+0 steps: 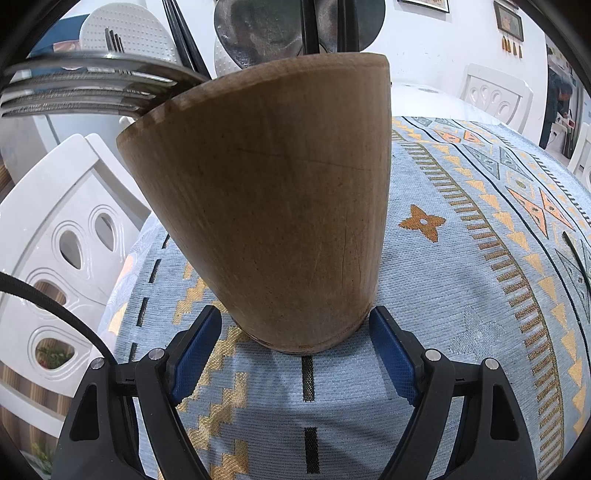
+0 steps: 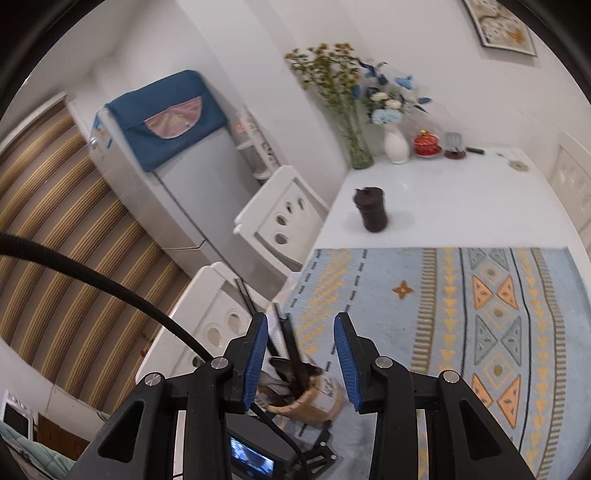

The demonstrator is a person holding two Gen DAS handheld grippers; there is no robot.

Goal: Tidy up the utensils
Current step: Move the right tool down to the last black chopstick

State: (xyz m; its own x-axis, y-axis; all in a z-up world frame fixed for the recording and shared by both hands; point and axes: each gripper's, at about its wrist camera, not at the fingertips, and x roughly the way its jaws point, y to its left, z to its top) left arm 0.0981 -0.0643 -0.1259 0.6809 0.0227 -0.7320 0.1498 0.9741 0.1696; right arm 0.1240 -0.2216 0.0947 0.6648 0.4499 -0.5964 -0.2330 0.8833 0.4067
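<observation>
My right gripper (image 2: 300, 356) hangs empty, jaws parted, above the tall brown wooden utensil holder (image 1: 266, 199). My left gripper (image 1: 295, 354) clamps its base on the blue patterned tablecloth (image 1: 461, 295), with forks and chopsticks standing upright inside, directly below.

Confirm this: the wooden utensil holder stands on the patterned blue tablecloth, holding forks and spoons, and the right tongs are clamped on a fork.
Wrong on the last point. The right tongs hold nothing; the right wrist view shows their blue pads apart with only air between. The rest stands: the wooden utensil holder stands on the patterned blue tablecloth, holding forks and spoons.
</observation>
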